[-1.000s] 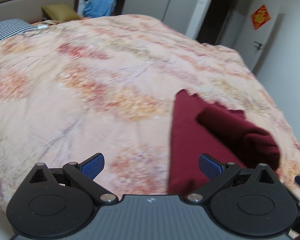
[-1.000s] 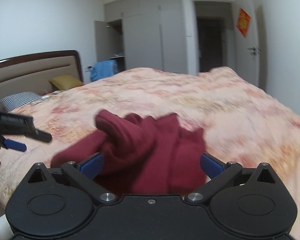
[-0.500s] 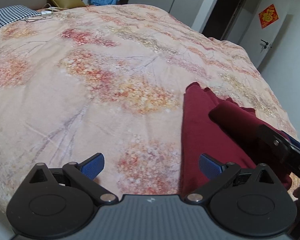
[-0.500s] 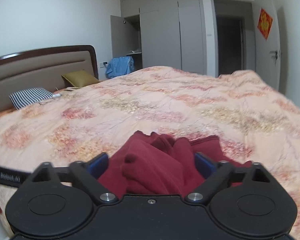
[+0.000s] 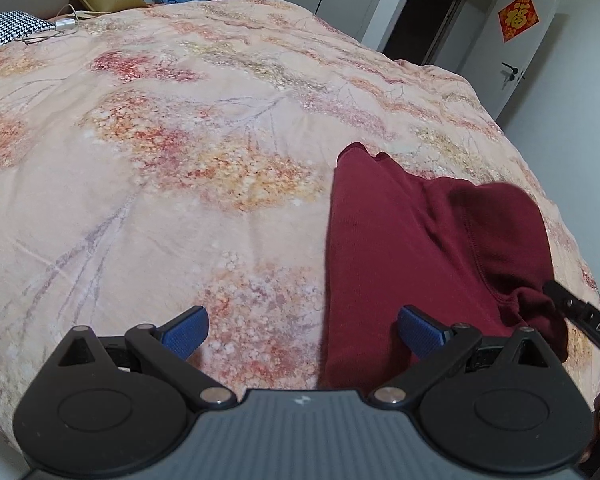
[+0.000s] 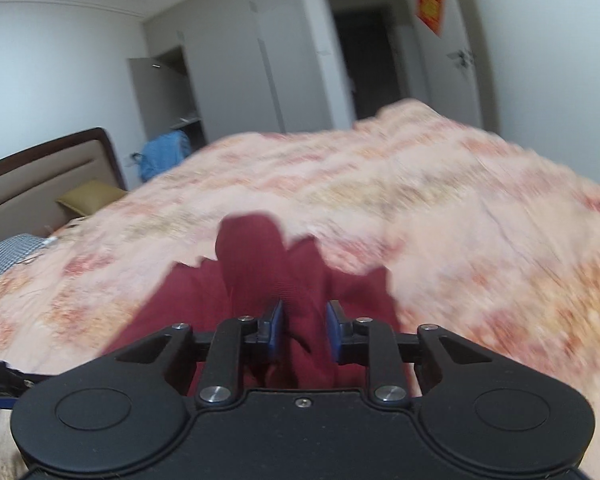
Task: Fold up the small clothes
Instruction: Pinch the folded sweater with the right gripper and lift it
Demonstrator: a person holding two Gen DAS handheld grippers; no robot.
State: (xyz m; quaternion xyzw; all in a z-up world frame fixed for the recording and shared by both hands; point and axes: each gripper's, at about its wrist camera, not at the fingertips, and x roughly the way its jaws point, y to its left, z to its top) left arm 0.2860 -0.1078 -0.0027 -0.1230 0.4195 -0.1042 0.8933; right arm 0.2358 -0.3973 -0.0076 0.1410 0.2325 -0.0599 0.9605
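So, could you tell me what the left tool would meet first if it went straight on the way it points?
Probably the bare bedspread; the red garment lies just right of that line, though depth is unclear.

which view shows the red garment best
The left wrist view: the dark red garment is sharp there, lying on the floral bedspread with its folded flap and stitched hem visible. The right wrist view is motion-blurred and shows only a bunched fold between the closing right tool, with part of it spread beyond.
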